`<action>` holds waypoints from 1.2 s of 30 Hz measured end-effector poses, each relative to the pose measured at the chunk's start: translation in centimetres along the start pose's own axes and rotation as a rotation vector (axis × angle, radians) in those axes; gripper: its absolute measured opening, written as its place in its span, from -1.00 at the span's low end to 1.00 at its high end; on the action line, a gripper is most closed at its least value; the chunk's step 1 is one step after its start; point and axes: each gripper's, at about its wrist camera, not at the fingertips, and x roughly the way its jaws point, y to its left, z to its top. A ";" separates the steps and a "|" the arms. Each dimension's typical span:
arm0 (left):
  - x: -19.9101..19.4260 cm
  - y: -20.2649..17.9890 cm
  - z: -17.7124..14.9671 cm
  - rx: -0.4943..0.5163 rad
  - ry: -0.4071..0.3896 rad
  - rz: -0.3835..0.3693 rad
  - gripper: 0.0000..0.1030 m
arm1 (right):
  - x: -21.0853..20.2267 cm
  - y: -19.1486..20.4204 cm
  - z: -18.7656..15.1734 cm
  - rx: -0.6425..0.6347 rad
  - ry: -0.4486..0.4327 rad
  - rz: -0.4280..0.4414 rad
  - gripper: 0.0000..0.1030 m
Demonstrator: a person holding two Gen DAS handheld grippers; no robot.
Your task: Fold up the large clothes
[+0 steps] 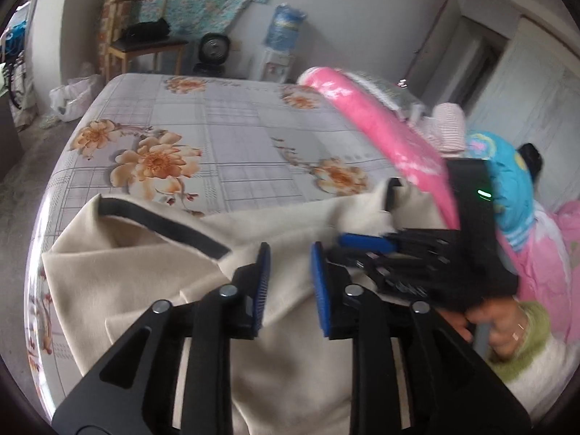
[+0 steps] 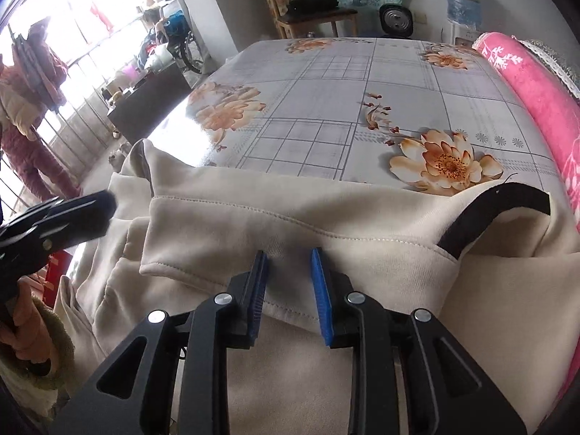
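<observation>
Cream garment lying crosswise on bed, hem frontward, left claw spread, right claw spread

Left gripper and right gripper both parted, angled downward.

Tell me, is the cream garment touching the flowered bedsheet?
Touching. The right wrist view shows the cream garment spread over the flowered bedsheet, its stitched hem lying directly on the fabric.
</observation>
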 end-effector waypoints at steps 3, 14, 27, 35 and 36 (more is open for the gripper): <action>3.7 0.6 -0.4 0.014 0.096 0.163 -0.30 | -1.7 0.1 0.1 -0.022 -0.031 -0.045 -0.49; 2.1 1.3 -1.9 0.002 0.102 0.183 -0.13 | -4.6 -1.6 -1.6 -0.075 -0.032 -0.236 -0.11; -13.2 3.3 -12.8 -0.133 -0.010 0.251 0.13 | -13.0 2.0 -11.4 0.057 -0.096 -0.082 0.13; -14.7 3.6 -17.9 -0.212 -0.032 0.250 -0.01 | -10.5 4.1 -16.0 0.080 -0.024 -0.056 0.13; -14.8 3.8 -17.8 -0.216 -0.043 0.260 -0.03 | -10.1 3.9 -16.2 0.089 -0.012 -0.062 0.13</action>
